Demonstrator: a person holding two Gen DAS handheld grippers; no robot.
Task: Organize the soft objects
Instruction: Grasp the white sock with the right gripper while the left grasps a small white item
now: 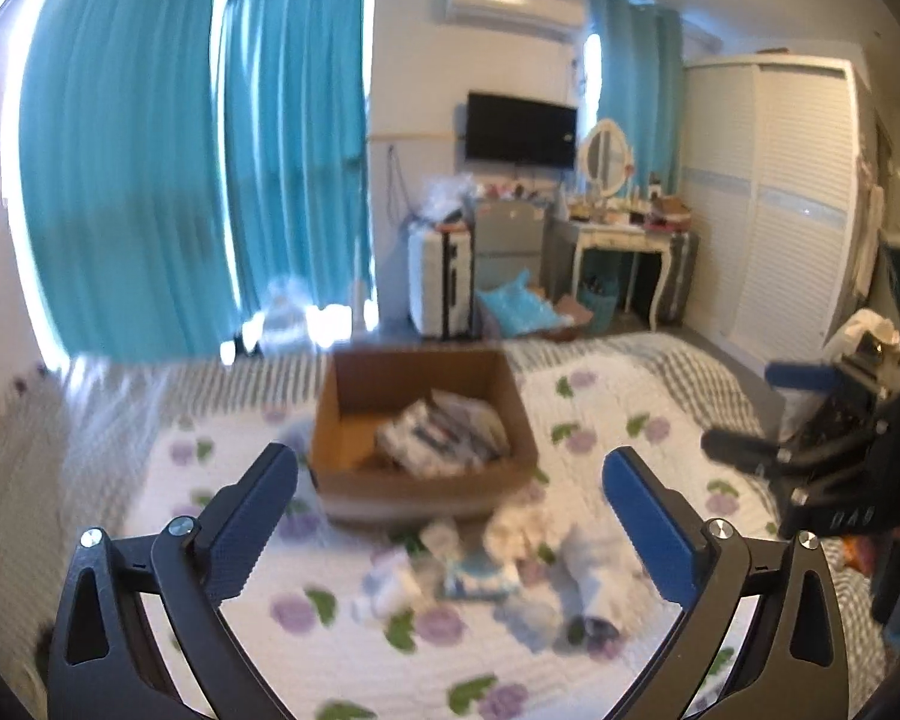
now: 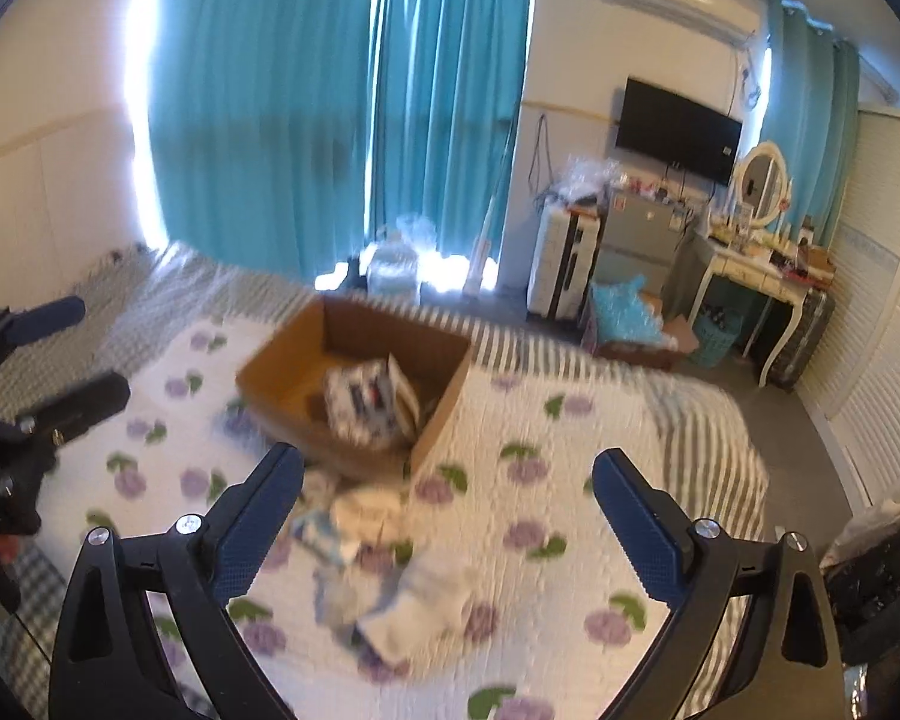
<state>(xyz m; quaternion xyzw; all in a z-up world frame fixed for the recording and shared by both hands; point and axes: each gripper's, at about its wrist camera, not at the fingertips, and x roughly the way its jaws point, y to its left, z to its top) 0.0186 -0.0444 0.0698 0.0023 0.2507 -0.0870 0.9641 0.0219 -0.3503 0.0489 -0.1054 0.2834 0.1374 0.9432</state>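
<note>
A brown cardboard box sits on the floral bedspread and holds folded soft items. It also shows in the right wrist view with the folded items inside. A pile of small white and pale blue soft items lies on the bed in front of the box, and it shows in the right wrist view too. My left gripper is open and empty above the pile. My right gripper is open and empty above the pile. Both views are blurred.
The white bedspread with purple flowers covers the bed. Teal curtains hang behind. A suitcase, a dressing table and a white wardrobe stand beyond the bed. The right gripper shows at the left view's right edge.
</note>
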